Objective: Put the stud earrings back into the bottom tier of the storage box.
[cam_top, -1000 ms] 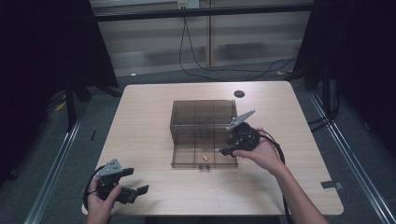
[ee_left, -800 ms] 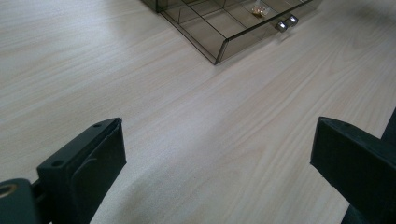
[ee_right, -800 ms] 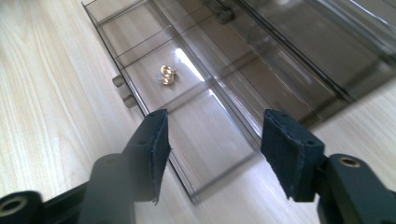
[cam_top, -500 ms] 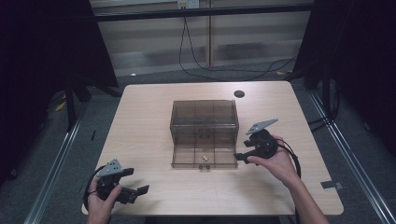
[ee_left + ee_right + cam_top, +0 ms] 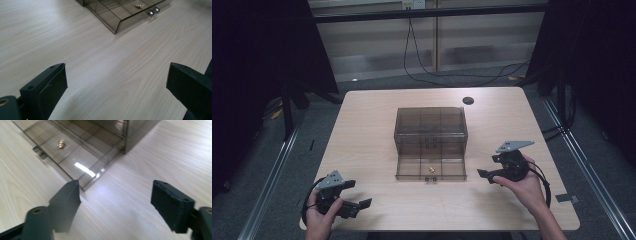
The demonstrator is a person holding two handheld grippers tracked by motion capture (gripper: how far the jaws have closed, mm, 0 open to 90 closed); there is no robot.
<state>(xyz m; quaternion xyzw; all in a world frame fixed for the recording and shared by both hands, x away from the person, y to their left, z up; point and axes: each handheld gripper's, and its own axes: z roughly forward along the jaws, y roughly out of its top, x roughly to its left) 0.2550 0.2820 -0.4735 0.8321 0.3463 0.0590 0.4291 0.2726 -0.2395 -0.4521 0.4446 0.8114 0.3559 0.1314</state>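
Observation:
A smoky see-through drawer box [image 5: 431,128] stands mid-table, its lower drawer [image 5: 430,168] pulled out toward me. A small gold item [image 5: 431,169] [image 5: 60,143] [image 5: 139,4] lies in one drawer compartment. My right gripper [image 5: 484,176] [image 5: 115,202] hovers just right of the drawer's front corner; its jaws have just been opening and stand wide with nothing between them. At the table's front left my left gripper [image 5: 362,206] [image 5: 117,87] rests open over bare wood, empty, with the drawer's two metal knobs [image 5: 153,11] far ahead of it.
A small black round disc [image 5: 468,100] lies near the table's far edge. Black cables trail on the floor beyond the table [image 5: 362,130]. Dark curtains and metal rails flank both sides.
My right gripper has drawn back from the drawer to the right and toward me, and its jaws have spread wide. The left gripper has stayed put.

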